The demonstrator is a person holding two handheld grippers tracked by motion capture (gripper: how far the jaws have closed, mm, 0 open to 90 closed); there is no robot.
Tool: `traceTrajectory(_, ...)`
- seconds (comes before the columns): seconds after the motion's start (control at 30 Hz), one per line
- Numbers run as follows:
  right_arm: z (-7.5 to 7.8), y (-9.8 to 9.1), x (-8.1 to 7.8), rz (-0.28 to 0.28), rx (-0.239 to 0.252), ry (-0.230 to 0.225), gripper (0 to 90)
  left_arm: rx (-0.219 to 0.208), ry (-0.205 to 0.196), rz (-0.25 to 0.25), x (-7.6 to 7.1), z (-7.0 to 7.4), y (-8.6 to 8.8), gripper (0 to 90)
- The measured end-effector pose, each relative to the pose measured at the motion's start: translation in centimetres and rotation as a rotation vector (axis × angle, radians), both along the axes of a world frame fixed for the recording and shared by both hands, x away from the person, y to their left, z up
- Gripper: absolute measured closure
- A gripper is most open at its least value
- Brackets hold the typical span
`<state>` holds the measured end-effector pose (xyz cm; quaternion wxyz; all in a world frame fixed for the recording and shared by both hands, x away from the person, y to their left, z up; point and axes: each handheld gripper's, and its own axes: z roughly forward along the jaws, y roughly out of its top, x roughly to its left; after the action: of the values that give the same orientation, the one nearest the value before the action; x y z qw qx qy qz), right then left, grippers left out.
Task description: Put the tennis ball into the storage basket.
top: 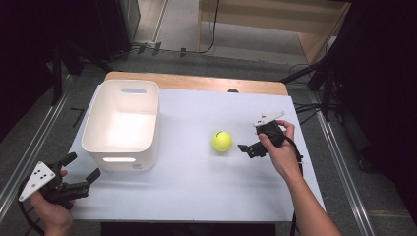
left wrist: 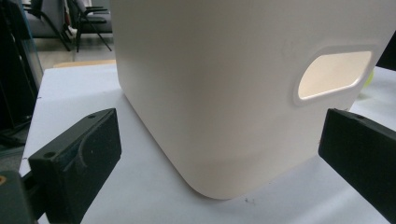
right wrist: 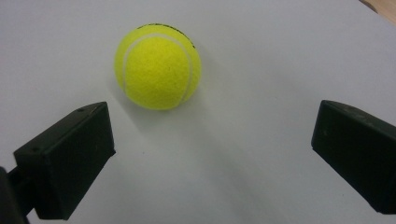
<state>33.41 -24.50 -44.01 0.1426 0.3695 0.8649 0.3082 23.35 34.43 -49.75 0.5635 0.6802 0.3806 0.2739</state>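
I am bringing my right gripper [top: 244, 147], jaws spread, toward the tennis ball [top: 222, 141] lying on the white table [top: 206, 187] right of the white bin [top: 123, 123]. My left gripper [top: 81, 169] is waiting, spread. Next I judge: centre, then pinch.

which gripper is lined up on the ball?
The right gripper: open jaws face the tennis ball, not touching it. The left gripper, also open, faces the white bin instead.

no legible txt, dark print atop tennis ball [right wrist: 158, 66] too blurred to read
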Motion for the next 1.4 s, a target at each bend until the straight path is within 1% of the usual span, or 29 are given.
traceTrajectory(0.17,0.1,0.6,0.4,0.015,-0.009,0.009,0.0,-0.004,0.0,-0.001,0.0,0.0,0.0,0.0)
traceTrajectory(0.2,0.2,0.9,0.6,0.02,-0.018,0.012,0.0,-0.005,-0.001,-0.001,0.0,0.0,0.0,0.0)
traceTrajectory(0.23,0.2,1.0,0.7,0.027,-0.019,0.014,0.0,0.0,0.0,-0.001,0.0,0.0,0.0,0.0)
traceTrajectory(0.47,0.2,1.4,1.2,0.037,-0.027,0.029,0.0,-0.002,0.0,0.0,0.0,0.0,0.0,0.0)
traceTrajectory(0.5,0.1,1.6,1.4,0.046,-0.036,0.042,0.0,0.002,0.0,-0.001,0.0,0.0,0.0,0.0)
traceTrajectory(0.67,0.1,2.1,1.8,0.066,-0.049,0.052,0.0,0.001,0.0,-0.003,0.0,0.0,0.0,0.0)
traceTrajectory(0.77,0.1,2.4,2.0,0.07,-0.054,0.066,0.0,0.002,-0.001,-0.003,0.0,0.0,0.0,0.0)
traceTrajectory(0.8,0.0,2.6,2.2,0.079,-0.061,0.075,0.0,0.003,0.0,-0.003,0.0,0.0,0.0,0.0)
traceTrajectory(0.9,-0.1,2.9,2.5,0.083,-0.068,0.082,0.0,0.002,0.0,-0.003,0.0,0.0,0.0,0.0)
traceTrajectory(1.03,-0.1,3.4,2.9,0.11,-0.085,0.099,0.0,0.001,0.0,-0.004,0.0,0.0,0.0,0.0)
traceTrajectory(1.07,-0.1,3.5,2.9,0.107,-0.088,0.098,0.0,0.0,-0.001,-0.004,0.0,0.0,0.0,0.0)
traceTrajectory(1.1,-0.1,3.5,2.9,0.107,-0.088,0.098,0.0,0.0,-0.001,-0.004,0.0,0.0,0.0,0.0)
traceTrajectory(1.13,-0.1,3.7,3.1,0.121,-0.09,0.109,0.0,-0.001,0.0,-0.004,0.0,0.0,0.0,0.0)
traceTrajectory(1.23,-0.1,4.0,3.2,0.127,-0.093,0.11,0.0,-0.001,-0.001,-0.004,0.0,0.0,0.0,0.0)
traceTrajectory(1.3,-0.2,4.2,3.3,0.136,-0.095,0.119,0.0,-0.001,-0.001,-0.005,0.0,0.0,0.0,0.0)
traceTrajectory(1.33,-0.2,4.4,3.3,0.14,-0.101,0.132,0.0,-0.004,-0.001,-0.005,0.0,0.0,0.0,0.0)
traceTrajectory(1.4,-0.3,4.5,3.4,0.149,-0.102,0.133,0.0,-0.005,-0.001,-0.005,0.0,0.0,0.0,0.0)
